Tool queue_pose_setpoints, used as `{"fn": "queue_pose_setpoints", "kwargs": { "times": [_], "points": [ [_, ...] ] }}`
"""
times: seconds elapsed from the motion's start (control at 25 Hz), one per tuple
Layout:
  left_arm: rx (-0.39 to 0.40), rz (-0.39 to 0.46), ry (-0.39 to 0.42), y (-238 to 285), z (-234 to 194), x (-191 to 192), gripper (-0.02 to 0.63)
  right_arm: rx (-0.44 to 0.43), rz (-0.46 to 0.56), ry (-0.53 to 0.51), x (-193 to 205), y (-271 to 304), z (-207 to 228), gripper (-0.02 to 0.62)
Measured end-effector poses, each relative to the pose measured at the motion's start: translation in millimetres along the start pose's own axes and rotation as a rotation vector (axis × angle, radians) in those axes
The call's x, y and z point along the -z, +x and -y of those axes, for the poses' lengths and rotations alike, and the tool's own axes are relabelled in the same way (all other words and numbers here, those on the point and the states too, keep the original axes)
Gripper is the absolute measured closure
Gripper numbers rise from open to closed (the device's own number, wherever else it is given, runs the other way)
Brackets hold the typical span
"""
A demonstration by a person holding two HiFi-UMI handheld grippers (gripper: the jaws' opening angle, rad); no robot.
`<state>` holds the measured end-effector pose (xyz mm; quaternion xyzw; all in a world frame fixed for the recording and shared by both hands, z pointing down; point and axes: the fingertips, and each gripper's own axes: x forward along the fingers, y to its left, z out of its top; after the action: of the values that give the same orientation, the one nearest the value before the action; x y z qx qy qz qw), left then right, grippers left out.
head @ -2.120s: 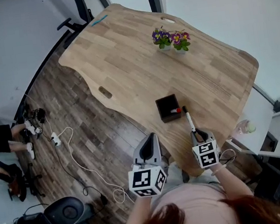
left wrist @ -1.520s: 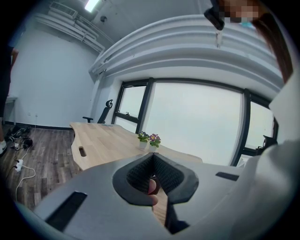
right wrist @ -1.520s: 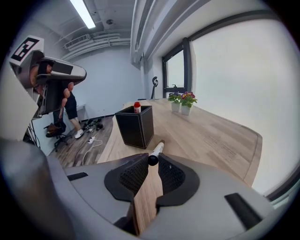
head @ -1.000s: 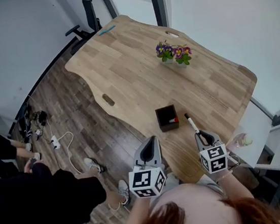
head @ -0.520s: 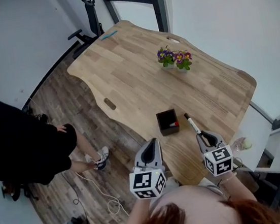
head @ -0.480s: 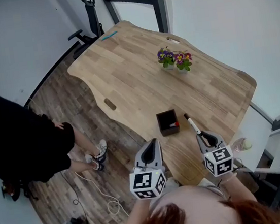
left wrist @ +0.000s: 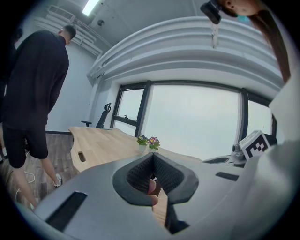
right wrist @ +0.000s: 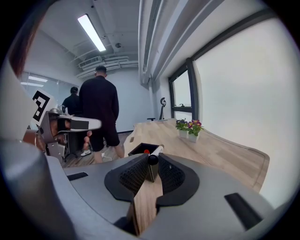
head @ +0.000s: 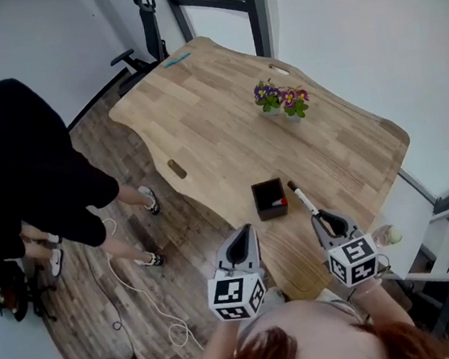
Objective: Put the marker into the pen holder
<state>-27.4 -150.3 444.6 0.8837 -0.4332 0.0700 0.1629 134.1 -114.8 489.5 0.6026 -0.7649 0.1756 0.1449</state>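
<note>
Clamped in the right gripper (head: 322, 221) by its rear end: a white marker (head: 302, 198), black tip just beside the black pen holder (head: 270, 199) on the wooden table (head: 200, 120). Left gripper (head: 244, 231) pinched together on nothing, near the table's front edge.

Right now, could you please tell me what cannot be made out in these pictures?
Marker rear end: covered by the right gripper in the head and right gripper views.
Holder contents: too small in the head view beyond one red tip; mostly behind the jaws in the right gripper view.
Pinkish blur inside the left gripper: unidentifiable.
</note>
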Motion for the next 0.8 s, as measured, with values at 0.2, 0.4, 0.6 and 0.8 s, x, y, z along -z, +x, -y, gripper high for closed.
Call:
{"fn": "queue_pose_setpoints", "kwargs": {
  "times": [0.2,0.4,0.6,0.8],
  "points": [
    [0.005,0.005,0.006,-1,-1,-1,0.604,-0.025,0.01,-0.011,-10,1,-8,0.535],
    [0.013,0.002,0.012,-3,-2,1,0.604,-0.05,0.008,-0.018,-15,4,-16,0.535],
    [0.018,0.001,0.015,-5,-2,3,0.604,-0.074,0.0,-0.023,-18,10,-24,0.535],
    [0.018,0.0,0.018,-6,-4,4,0.604,-0.094,-0.002,-0.026,-21,15,-31,0.535]
  ]
}}
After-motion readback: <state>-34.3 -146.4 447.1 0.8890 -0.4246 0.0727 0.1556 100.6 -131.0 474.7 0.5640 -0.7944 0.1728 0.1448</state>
